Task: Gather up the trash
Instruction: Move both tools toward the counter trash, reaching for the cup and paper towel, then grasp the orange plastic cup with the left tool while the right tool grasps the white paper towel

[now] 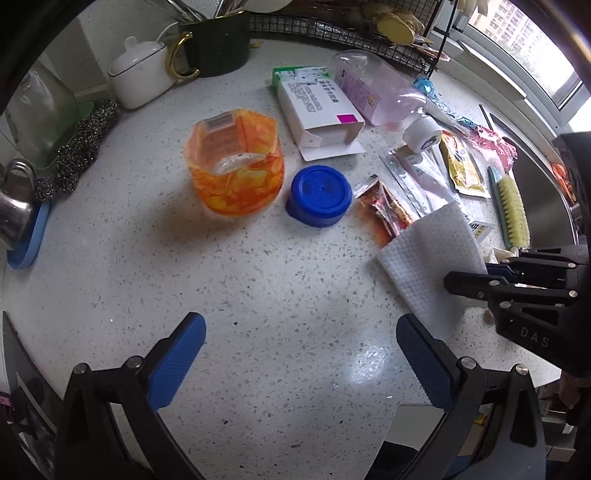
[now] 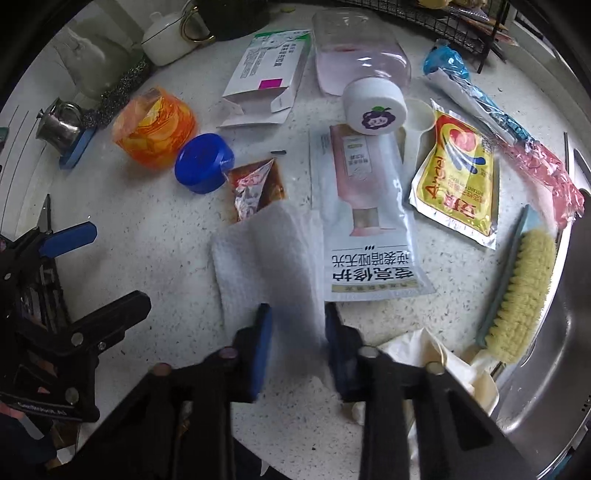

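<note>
My right gripper (image 2: 298, 328) is shut on a white paper towel (image 2: 269, 258), which stands up between its blue pads; it also shows in the left wrist view (image 1: 428, 266). My left gripper (image 1: 301, 350) is open and empty above bare counter. Trash lies on the counter: an orange plastic cup (image 1: 234, 162), a blue lid (image 1: 319, 195), a brown sauce sachet (image 2: 255, 188), a white sachet (image 2: 365, 218), a yellow packet (image 2: 458, 177), an open white box (image 1: 317, 110) and a pink bottle (image 2: 362, 70) on its side.
A yellow scrub brush (image 2: 517, 295) lies by the steel sink (image 2: 554, 350) at the right. A white pot (image 1: 140, 74), a green mug (image 1: 218, 40), steel wool (image 1: 81, 147) and a wire rack (image 1: 332, 26) stand at the back. A cream rag (image 2: 443, 354) lies near the sink.
</note>
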Demonstrator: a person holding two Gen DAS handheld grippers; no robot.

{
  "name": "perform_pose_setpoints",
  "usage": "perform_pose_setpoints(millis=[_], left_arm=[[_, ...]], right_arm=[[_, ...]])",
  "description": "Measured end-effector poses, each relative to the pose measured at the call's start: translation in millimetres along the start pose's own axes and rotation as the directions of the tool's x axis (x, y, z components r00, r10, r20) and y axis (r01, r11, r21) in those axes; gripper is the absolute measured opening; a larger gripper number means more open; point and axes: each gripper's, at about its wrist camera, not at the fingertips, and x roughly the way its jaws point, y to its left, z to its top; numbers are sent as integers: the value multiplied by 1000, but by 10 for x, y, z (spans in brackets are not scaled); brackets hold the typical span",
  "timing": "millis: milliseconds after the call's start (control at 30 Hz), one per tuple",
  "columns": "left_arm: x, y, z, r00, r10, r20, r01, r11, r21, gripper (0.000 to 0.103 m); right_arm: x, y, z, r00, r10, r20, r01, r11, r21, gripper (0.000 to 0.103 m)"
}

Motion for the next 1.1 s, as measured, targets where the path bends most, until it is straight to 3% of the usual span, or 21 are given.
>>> perform_pose_setpoints(millis=[200, 333, 500, 833, 933, 1033, 1067, 1100], left_arm=[[-146, 115, 52, 999, 3, 33, -3, 1000, -5, 103], [-222, 258, 238, 998, 17, 57, -15, 999, -35, 103], [-188, 455, 587, 995, 54, 82, -52, 998, -28, 103], [313, 591, 1066, 998, 63, 29, -64, 998, 14, 103], [398, 589, 1113, 999, 35, 15, -36, 999, 28, 96], [427, 594, 1157, 1000, 2, 18, -2, 1000, 28, 78], [431, 588, 1183, 1000, -8, 22, 7, 1000, 31, 68], [427, 574, 1179, 1000, -8, 22, 8, 999, 37, 65]], right_arm=[[-284, 79, -123, 997, -16, 73, 15, 1000, 3, 3], [-677, 33, -280, 990, -16, 141, 12, 999, 33, 3], [-1001, -27, -245, 981, -55, 184, 39, 996, 85, 3], [-776, -225, 10, 982, -89, 165, 64, 987, 150, 3], [-617, -136, 147, 983, -91, 159, 66, 985, 158, 3], [-607, -134, 167, 983, -90, 158, 64, 985, 159, 3], [-602, -128, 177, 983, -91, 159, 66, 985, 159, 3], [-609, -126, 177, 983, -90, 161, 65, 985, 159, 3]])
